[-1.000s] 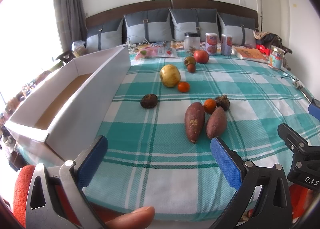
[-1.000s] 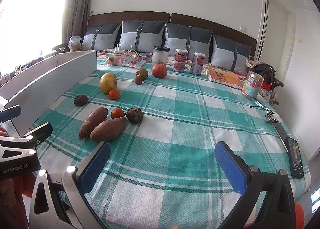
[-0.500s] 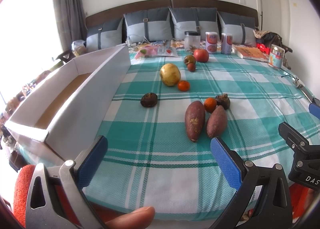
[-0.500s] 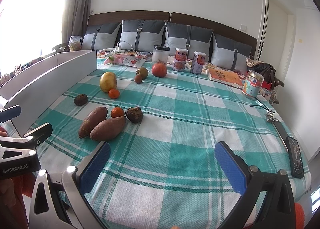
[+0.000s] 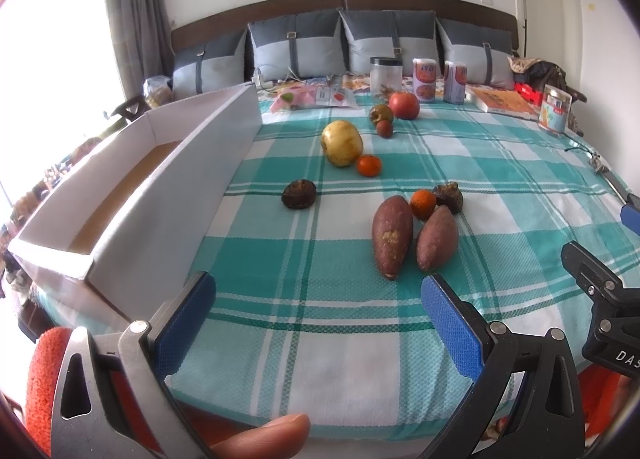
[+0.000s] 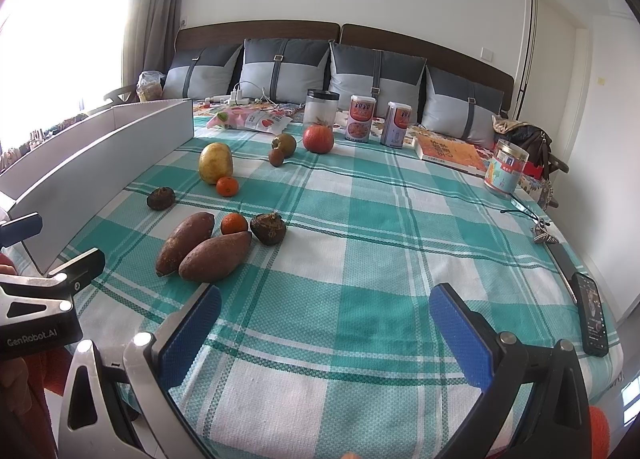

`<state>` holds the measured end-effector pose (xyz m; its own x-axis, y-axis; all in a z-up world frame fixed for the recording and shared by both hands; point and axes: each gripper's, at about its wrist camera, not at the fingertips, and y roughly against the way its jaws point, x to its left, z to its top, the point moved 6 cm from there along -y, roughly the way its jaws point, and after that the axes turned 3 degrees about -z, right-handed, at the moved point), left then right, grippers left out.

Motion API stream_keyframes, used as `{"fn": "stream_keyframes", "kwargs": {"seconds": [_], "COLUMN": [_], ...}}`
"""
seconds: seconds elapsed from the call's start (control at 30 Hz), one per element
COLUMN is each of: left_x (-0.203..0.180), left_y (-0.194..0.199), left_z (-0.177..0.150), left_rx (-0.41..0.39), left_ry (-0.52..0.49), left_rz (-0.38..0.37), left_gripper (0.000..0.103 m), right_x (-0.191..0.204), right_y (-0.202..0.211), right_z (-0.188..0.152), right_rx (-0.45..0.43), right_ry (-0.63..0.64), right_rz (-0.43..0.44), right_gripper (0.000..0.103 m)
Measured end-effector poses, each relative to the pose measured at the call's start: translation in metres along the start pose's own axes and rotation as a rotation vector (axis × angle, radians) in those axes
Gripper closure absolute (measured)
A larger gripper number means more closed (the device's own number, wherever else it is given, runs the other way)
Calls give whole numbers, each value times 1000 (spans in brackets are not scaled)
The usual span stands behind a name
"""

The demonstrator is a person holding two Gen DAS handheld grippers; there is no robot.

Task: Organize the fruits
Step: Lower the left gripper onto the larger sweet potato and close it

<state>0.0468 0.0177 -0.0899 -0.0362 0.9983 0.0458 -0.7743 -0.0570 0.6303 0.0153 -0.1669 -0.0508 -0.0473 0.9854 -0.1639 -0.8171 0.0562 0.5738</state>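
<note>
I judge nothing is picked yet: my left gripper point(image 5: 316, 307) and right gripper point(image 6: 325, 319) gape wide and empty; next, reach the sweet potatoes point(image 5: 412, 237) for the box point(image 5: 168, 211).

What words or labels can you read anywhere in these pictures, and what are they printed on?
"GenRobot.AI": on the left gripper body, seen in the right wrist view.
"DAS", cut off at the frame edge: on the right gripper body.
Cans, orange book, labelled jar: print too small to read.
</note>
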Motion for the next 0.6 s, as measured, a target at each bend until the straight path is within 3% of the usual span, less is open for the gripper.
{"fn": "stream_keyframes", "kwargs": {"seconds": [0.13, 0.4, 0.6], "left_x": [0, -7, -10], "left_y": [-5, -70, -96], "left_z": [-1, -13, -17], "left_rx": [26, 224, 257], "left_ry": [-1, 49, 11], "left_rz": [-3, -52, -43], "left_gripper": [0, 0, 0], "right_x": [1, -1, -17], "right_y": [-2, -15, -30], "right_z": [-4, -13, -26], "right_rx": [6, 55, 127], "right_ry": [2, -3, -32], "right_rz": [2, 8, -15], "right_gripper": [0, 0, 0]}}
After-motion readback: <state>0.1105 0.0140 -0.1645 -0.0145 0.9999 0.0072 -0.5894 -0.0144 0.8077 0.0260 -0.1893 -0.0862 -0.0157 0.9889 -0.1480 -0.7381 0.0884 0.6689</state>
